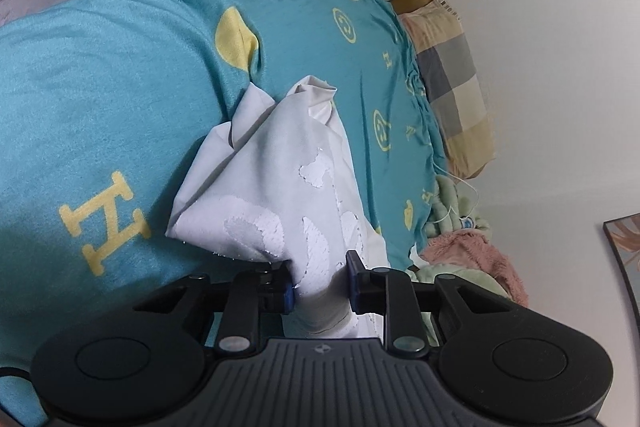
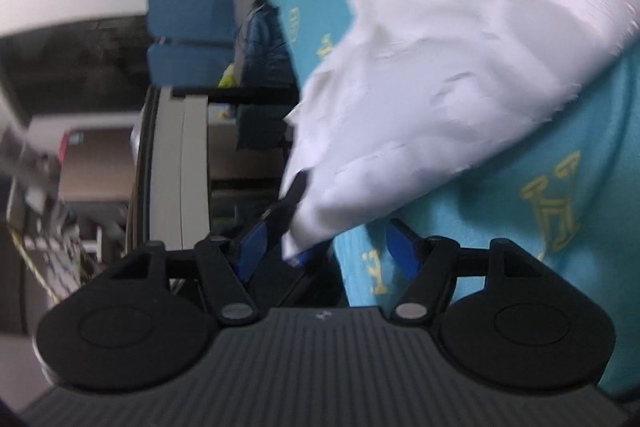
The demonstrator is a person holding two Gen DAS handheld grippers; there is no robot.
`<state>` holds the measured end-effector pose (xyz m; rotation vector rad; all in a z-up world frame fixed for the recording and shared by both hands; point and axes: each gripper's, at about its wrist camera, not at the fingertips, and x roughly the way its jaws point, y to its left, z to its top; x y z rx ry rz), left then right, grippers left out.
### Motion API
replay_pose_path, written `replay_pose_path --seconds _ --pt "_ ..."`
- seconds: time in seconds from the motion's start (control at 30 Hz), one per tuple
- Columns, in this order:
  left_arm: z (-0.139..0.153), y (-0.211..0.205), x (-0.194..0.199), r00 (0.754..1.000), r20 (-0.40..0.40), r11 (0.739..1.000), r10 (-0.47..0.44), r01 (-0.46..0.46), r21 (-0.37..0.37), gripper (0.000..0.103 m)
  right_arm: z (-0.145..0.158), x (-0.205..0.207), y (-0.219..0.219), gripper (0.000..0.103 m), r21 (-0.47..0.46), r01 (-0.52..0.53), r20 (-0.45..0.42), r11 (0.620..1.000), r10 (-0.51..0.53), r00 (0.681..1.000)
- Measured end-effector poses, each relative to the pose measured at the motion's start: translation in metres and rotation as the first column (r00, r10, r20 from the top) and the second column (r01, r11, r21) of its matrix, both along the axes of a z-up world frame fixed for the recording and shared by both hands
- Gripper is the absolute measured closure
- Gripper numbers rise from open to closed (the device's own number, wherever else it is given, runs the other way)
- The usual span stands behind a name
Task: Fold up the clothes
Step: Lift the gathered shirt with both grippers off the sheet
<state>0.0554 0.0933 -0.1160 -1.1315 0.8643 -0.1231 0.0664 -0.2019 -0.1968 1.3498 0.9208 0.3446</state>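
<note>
A white garment with a raised white print (image 1: pixel 276 187) lies bunched on a teal blanket with yellow letters (image 1: pixel 100 99). My left gripper (image 1: pixel 320 279) has the cloth's near end between its blue pads, which stand apart with the fabric bunched between them. In the blurred right wrist view the same white garment (image 2: pixel 460 67) hangs across the teal bedding (image 2: pixel 520 227). My right gripper (image 2: pixel 340 231) is spread wide, with a corner of the cloth lying by its left finger (image 2: pixel 276 223).
A teal sheet with yellow smiley prints (image 1: pixel 360 75) covers the bed. A checked pillow (image 1: pixel 452 83) and pink and green plush items (image 1: pixel 468 255) lie along the white wall. Blue chair cushions (image 2: pixel 188 31) and shelving (image 2: pixel 176 179) stand beside the bed.
</note>
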Motion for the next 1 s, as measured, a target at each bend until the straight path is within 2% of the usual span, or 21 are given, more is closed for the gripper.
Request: replay_pose_path --seconds 0.13,0.3,0.33,0.43,0.5,0.57,0.63,0.73,0.77,0.8,0.9,1.0 --pt "-0.002 0.002 0.005 1.0 0.005 1.0 0.013 -0.013 -0.027 0.08 -0.022 0.002 -0.005 0.034 0.052 0.057 -0.086 0.997 -0.052 0.995" --pt "-0.004 0.004 0.007 1.0 -0.002 0.999 0.019 -0.019 -0.045 0.08 -0.017 -0.009 -0.027 0.033 0.071 0.229 -0.05 0.971 -0.226 0.973" --pt "-0.004 0.005 0.007 1.0 -0.003 0.999 0.02 -0.02 -0.046 0.08 -0.018 -0.012 -0.029 0.033 0.049 0.254 -0.067 0.966 -0.25 0.966" --pt "-0.004 0.006 0.007 1.0 -0.009 0.999 0.024 -0.024 -0.046 0.08 -0.021 -0.021 -0.037 0.034 -0.023 0.322 -0.116 0.947 -0.322 0.94" --pt "-0.005 0.008 0.007 0.999 -0.017 0.998 0.027 -0.028 -0.051 0.08 -0.023 -0.029 -0.048 0.034 -0.053 0.391 -0.147 0.919 -0.395 0.907" --pt "-0.006 0.009 0.009 0.999 -0.02 0.998 0.03 -0.031 -0.055 0.08 -0.022 -0.033 -0.058 0.034 -0.057 0.451 -0.147 0.891 -0.454 0.879" --pt "-0.005 0.009 0.008 0.999 -0.019 0.998 0.03 -0.031 -0.054 0.08 -0.019 -0.034 -0.065 0.034 -0.063 0.479 -0.129 0.876 -0.483 0.866" --pt "-0.004 0.009 0.007 0.999 -0.014 0.998 0.03 -0.03 -0.051 0.08 -0.014 -0.029 -0.064 0.055 -0.093 0.471 -0.101 0.877 -0.479 0.872" --pt "-0.004 0.009 0.008 0.999 -0.015 0.998 0.029 -0.03 -0.051 0.08 -0.013 -0.028 -0.064 0.067 -0.107 0.468 -0.089 0.877 -0.477 0.874" --pt "-0.004 0.008 0.009 0.999 -0.017 0.998 0.027 -0.028 -0.049 0.08 -0.011 -0.027 -0.064 0.072 -0.12 0.464 -0.077 0.877 -0.475 0.877" --pt "-0.001 0.007 0.009 1.0 -0.018 0.999 0.018 -0.018 -0.036 0.08 -0.004 -0.023 -0.065 0.078 -0.152 0.458 -0.037 0.876 -0.468 0.883" --pt "0.007 0.009 0.008 1.0 -0.014 0.999 0.005 -0.006 -0.051 0.081 0.009 -0.028 -0.071 0.08 -0.158 0.459 -0.009 0.874 -0.466 0.885"
